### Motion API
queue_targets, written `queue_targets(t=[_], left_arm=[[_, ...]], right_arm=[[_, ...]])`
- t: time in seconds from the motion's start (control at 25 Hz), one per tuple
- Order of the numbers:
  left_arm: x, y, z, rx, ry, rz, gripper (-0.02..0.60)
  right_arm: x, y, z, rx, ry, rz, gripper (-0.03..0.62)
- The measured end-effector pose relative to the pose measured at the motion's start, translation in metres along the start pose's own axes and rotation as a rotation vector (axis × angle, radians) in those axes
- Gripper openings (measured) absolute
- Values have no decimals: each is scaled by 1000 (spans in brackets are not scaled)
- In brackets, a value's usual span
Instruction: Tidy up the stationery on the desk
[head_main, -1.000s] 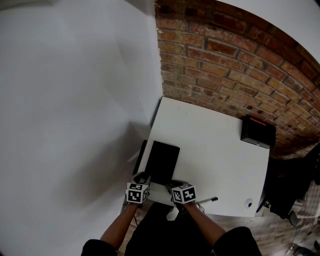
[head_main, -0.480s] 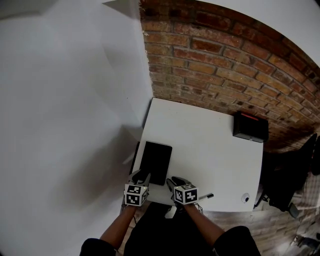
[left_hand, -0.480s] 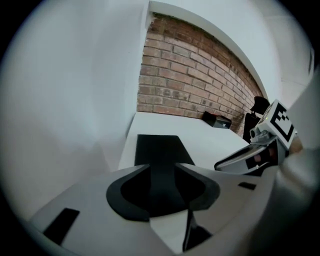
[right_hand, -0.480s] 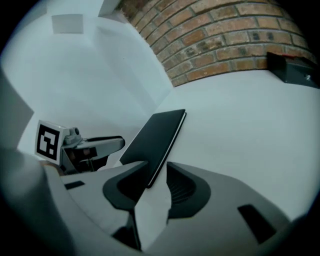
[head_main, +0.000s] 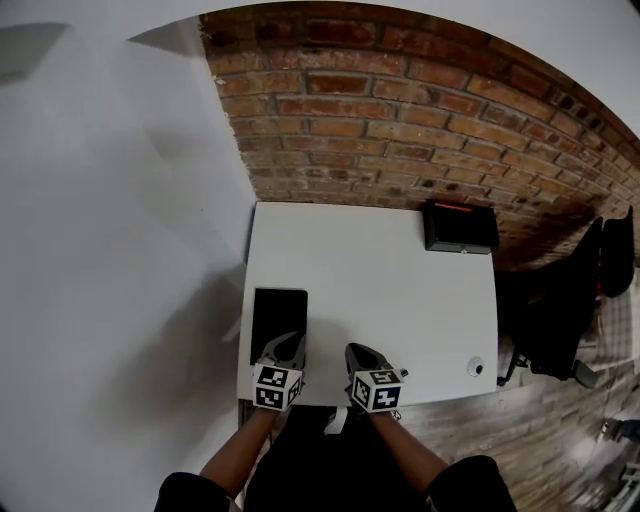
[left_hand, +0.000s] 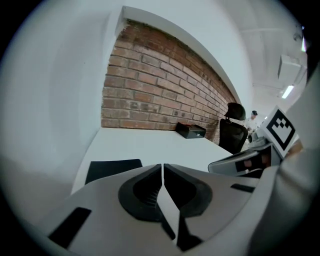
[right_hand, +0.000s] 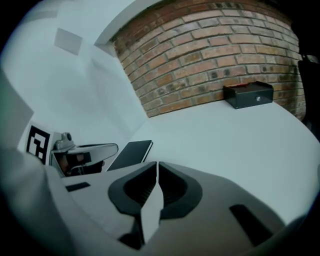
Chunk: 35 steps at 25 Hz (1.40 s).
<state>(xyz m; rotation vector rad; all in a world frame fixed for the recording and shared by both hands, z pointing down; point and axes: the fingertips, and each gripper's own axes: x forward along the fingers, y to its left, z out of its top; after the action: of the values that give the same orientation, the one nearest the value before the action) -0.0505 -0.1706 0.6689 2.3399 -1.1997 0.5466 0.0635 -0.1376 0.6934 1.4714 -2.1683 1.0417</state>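
Observation:
A black notebook (head_main: 278, 322) lies flat on the white desk (head_main: 400, 290) near its left edge. My left gripper (head_main: 289, 342) hovers over the notebook's near end and is shut on nothing (left_hand: 163, 165). A hand's width to the right, my right gripper (head_main: 353, 351) hangs over the desk's front edge. Its jaws have just been closing and now meet with nothing between them (right_hand: 157, 164). A short dark bit of a pen (head_main: 403, 374) shows beside the right gripper's marker cube. The notebook (right_hand: 131, 152) lies ahead and left in the right gripper view.
A black box (head_main: 460, 228) with a red strip stands at the desk's far right corner against the brick wall (head_main: 400, 130). A small white round object (head_main: 475, 367) sits near the front right corner. A black office chair (head_main: 560, 310) stands right of the desk.
Both grippers have risen and moved forward from the desk's front edge to over the desk, and both pairs of jaws have closed. The head view has swung, so the desk looks squarer.

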Motion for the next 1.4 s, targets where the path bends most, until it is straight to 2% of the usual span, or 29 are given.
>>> queue_targets(t=[0.28,0.52,0.72,0.92,1.12,1.4], left_arm=[[19,-57,5,64,17,-120,26],[25,-107,-5,100,52,-184,26],[15,-139,-5,116,49,-204,26],[-4,-158,-17,140,61,-191,26],[-18,-170,-20,163,60,-194,26],[-21,-178,-25,195,78,-247,26]], right_arm=[[-41,-38,1,60,-80,-117,25],[-81,-62,-9,101,-130,-183,26],[-113,-72,-23,112,-149,-207,26],[-140,-74,-40,145,-181,-206,28],[-152,-76,-56,156,-170,-208,28],[-162,-77,-74,212,-176,-274,49]])
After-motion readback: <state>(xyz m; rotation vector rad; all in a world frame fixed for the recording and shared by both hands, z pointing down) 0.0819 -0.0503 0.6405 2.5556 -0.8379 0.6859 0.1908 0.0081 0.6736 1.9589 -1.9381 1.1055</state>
